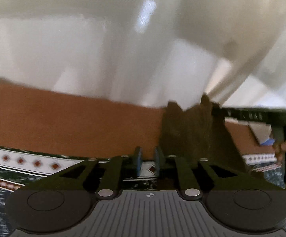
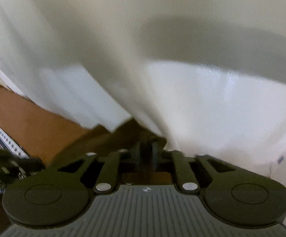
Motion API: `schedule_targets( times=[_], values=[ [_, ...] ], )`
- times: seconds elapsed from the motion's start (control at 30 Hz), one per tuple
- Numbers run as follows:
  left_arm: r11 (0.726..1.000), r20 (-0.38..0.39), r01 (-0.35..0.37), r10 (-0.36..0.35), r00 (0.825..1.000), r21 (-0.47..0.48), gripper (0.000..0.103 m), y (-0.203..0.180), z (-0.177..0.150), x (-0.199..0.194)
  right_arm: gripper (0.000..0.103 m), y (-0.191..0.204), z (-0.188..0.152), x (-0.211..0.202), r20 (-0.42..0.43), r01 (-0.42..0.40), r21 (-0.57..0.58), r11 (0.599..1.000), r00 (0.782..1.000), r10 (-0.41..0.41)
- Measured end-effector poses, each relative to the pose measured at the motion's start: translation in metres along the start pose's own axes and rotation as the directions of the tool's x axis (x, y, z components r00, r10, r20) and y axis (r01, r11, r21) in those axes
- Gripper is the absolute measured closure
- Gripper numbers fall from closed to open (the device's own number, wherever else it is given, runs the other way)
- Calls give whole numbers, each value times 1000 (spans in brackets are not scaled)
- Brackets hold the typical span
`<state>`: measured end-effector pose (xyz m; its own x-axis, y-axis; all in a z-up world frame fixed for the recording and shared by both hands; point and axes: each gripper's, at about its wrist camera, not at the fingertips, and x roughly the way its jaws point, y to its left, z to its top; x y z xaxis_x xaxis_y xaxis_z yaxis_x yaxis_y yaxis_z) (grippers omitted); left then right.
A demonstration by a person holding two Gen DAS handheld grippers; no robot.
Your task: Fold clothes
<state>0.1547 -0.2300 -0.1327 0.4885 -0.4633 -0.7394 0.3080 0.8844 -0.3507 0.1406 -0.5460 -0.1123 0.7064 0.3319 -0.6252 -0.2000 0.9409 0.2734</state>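
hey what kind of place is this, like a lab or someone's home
Probably a home, not a lab. A white garment is lifted over a bare orange-brown surface, and below its edge lies a patterned rug with a diamond border. Motion blur hides anything more.

Home room: patterned rug (image 1: pixel 24 161), orange-brown cover (image 1: pixel 74 118), white cloth (image 1: pixel 103 49) draped.

Your left gripper (image 1: pixel 147 158) sits at the bottom centre of the left wrist view, its blue-tipped fingers (image 1: pixel 138 156) parted by a narrow gap with nothing between them. Your right gripper (image 2: pixel 148 150) sits low at centre in the right wrist view, fingers drawn close together; blur hides whether they pinch anything.
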Motion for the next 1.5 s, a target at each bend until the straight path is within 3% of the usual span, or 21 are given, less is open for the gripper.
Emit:
schedule_targets(
  times=[0.07, 0.17, 0.27, 0.4, 0.53, 0.7, 0.83, 0.93, 1.03, 1.13, 1.2, 1.23, 1.27, 1.3, 1.37, 1.4, 1.5],
  values=[
    [1000, 32, -4, 4, 999, 12, 52, 8, 4, -28, 40, 5, -4, -8, -1, 3, -25, 1000, 1000, -3],
    [998, 52, -31, 28, 998, 60, 48, 19, -1, -78, 40, 13, -9, -21, -1, 6, -63, 998, 1000, -6],
    [991, 22, -91, 90, 996, 102, 43, 31, -25, -122, 40, 22, -15, -34, -4, 3, -103, 995, 1000, -3],
    [981, -64, -174, 180, 982, 85, 43, 58, -82, -179, 40, 77, -29, -44, -77, -169, -178, 969, 984, 158],
    [980, -138, -199, 194, 971, -23, 43, 75, -148, -223, 39, 134, -43, -26, -176, -308, -218, 926, 946, 273],
    [970, -198, -153, 115, 973, -187, 35, 80, -223, -251, 35, 200, -50, 8, -309, -427, -273, 862, 887, 342],
    [963, -173, -115, 73, 982, -246, 32, 71, -254, -256, 35, 260, -65, 19, -412, -524, -291, 800, 823, 390],
    [960, -168, -75, 30, 985, -270, 32, 66, -266, -251, 35, 291, -86, 14, -481, -564, -370, 738, 796, 368],
    [959, -156, -68, 25, 987, -275, 34, 62, -275, -248, 35, 313, -105, 23, -549, -595, -380, 708, 761, 346],
    [953, -137, -63, 23, 990, -296, 37, 60, -280, -247, 37, 328, -117, 25, -576, -607, -401, 686, 749, 327],
    [951, -131, -80, 43, 990, -298, 49, 58, -282, -246, 42, 335, -123, 35, -589, -601, -399, 693, 747, 309],
    [950, -129, -89, 53, 990, -300, 68, 57, -283, -246, 46, 338, -126, 41, -596, -598, -397, 696, 745, 300],
    [950, -130, -101, 65, 989, -295, 91, 56, -284, -246, 57, 340, -128, 49, -609, -595, -387, 704, 739, 290],
    [951, -135, -116, 80, 988, -285, 93, 55, -285, -245, 73, 342, -131, 56, -621, -592, -378, 712, 732, 279],
    [952, -134, -130, 96, 986, -277, 98, 54, -284, -246, 88, 343, -132, 63, -649, -582, -370, 724, 720, 247],
    [953, -131, -142, 110, 985, -266, 99, 53, -282, -248, 97, 342, -130, 62, -643, -579, -376, 724, 725, 246],
    [959, -82, -201, 188, 979, -202, 100, 54, -265, -268, 98, 338, -111, 46, -573, -569, -373, 733, 763, 300]
  ],
)
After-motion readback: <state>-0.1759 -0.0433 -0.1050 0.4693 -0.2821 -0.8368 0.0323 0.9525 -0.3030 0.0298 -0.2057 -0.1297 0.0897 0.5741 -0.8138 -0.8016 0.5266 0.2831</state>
